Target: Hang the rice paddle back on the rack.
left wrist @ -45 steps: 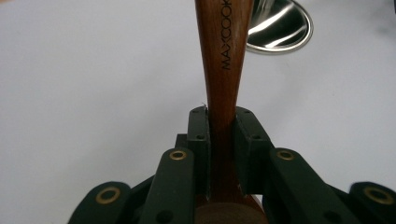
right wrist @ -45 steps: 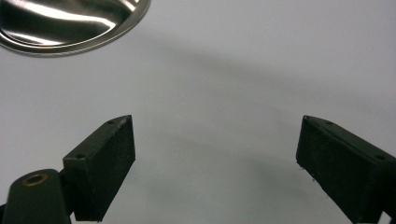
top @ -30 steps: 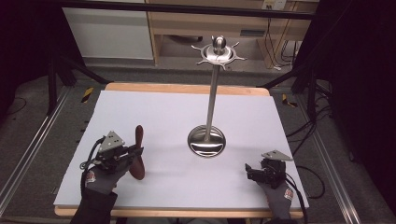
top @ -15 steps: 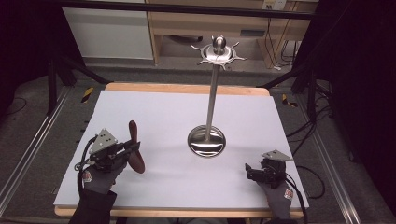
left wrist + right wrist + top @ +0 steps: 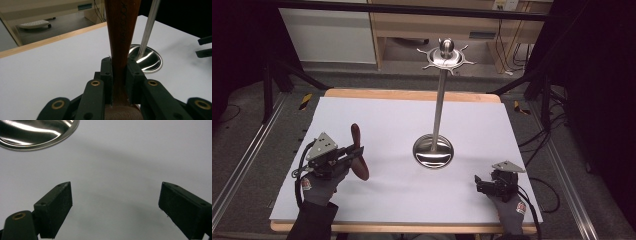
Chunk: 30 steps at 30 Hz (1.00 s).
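Wooden spoon [image 5: 357, 159] sits tight in my left gripper [image 5: 353, 155] near the table's left edge, right gripper [image 5: 479, 184] wide open and empty; next I lift it to the metal stand [image 5: 438, 112].

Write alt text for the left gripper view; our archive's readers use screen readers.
The left gripper has its black jaws shut on a dark wooden utensil handle rising upright. Behind it, on the white table, stands a metal stand with a round shiny base.
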Tool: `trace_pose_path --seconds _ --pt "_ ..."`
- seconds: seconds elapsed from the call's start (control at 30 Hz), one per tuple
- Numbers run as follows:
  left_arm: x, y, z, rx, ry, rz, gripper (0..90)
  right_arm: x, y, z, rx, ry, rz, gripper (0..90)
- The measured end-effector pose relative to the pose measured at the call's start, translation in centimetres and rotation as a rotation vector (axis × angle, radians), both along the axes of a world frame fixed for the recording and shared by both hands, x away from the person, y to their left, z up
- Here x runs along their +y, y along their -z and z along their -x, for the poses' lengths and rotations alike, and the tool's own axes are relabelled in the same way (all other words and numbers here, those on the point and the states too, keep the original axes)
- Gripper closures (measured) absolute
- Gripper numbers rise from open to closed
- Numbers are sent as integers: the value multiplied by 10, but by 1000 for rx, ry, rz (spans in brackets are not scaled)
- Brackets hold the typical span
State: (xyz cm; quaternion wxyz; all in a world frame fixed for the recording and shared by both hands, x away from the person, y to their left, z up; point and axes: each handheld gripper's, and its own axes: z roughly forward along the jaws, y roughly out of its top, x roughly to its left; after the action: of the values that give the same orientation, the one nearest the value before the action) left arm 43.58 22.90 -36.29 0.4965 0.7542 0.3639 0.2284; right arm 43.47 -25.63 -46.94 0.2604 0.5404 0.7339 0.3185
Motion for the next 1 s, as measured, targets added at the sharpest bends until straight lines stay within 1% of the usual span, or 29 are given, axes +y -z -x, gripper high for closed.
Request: trace_pose_path --seconds 0.27,0.53,0.57,0.6,0.87,1.0 --pt "-8 -9 -4 -15 15 5 774 0 0 0 0 -1 -3 120" --pt "-15 -24 -8 -32 29 30 774 -1 0 0 -7 2 -4 120" --pt "-16 -25 -8 -34 31 25 773 -1 0 0 -7 2 -3 120" --pt "-17 -27 -9 -34 32 30 773 -1 0 0 -7 2 -4 120" --pt "-24 -37 -12 -39 53 29 774 -1 0 0 -7 2 -5 120" --pt "-27 -43 -12 -50 62 31 773 -1 0 0 -8 2 -6 120"
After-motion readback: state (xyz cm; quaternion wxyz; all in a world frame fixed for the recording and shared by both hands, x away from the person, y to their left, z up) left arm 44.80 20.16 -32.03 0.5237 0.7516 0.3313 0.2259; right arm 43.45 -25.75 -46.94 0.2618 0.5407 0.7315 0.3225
